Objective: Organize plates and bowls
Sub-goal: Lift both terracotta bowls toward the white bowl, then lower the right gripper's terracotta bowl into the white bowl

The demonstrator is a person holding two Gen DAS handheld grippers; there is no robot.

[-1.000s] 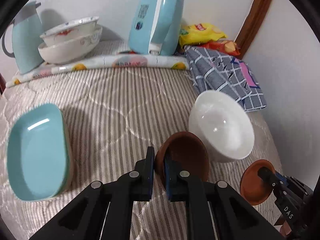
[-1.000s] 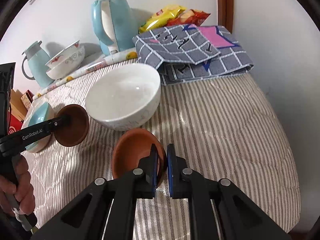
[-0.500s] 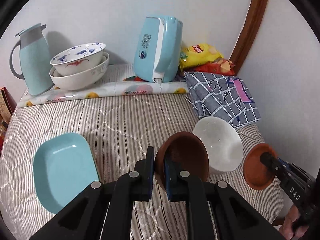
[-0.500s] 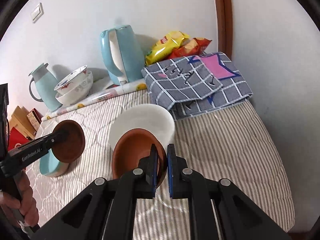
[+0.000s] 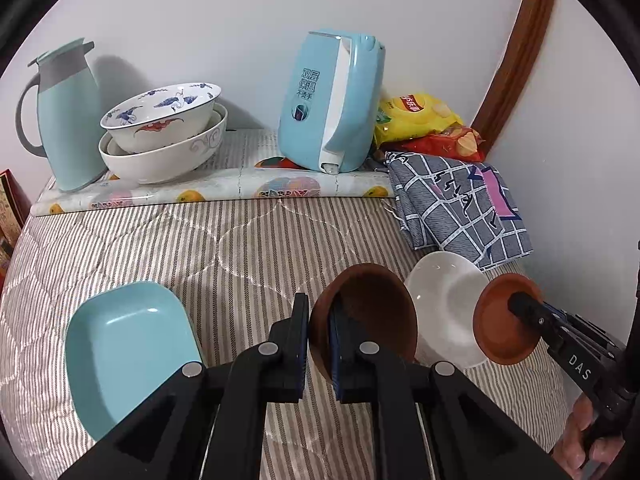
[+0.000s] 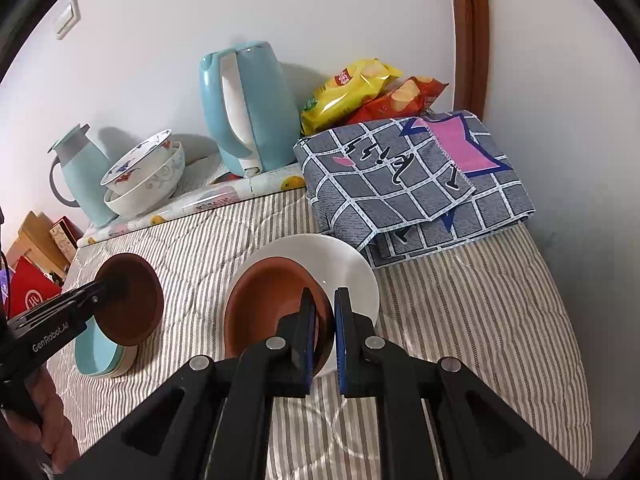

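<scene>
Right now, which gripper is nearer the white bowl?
Right. The right gripper holds its brown dish directly over the white bowl; the left gripper holds its dish beside it, toward the blue tray.

Left gripper (image 5: 319, 328) clamped on dark brown bowl (image 5: 372, 312) rim | right gripper (image 6: 322, 322) clamped likewise, right of it, angled downward

Both grippers have lifted away from the striped quilt (image 5: 248, 240) over the past sec, each carrying its small bowl up w/ it. Left gripper (image 5: 319, 344) raised the dark brown bowl (image 5: 372, 316) clear of the teal dish (image 5: 128, 344); right gripper (image 6: 322, 332) swung the terracotta bowl (image 6: 268, 300) from beside the white bowl (image 6: 344, 264) to in front of it.
</scene>
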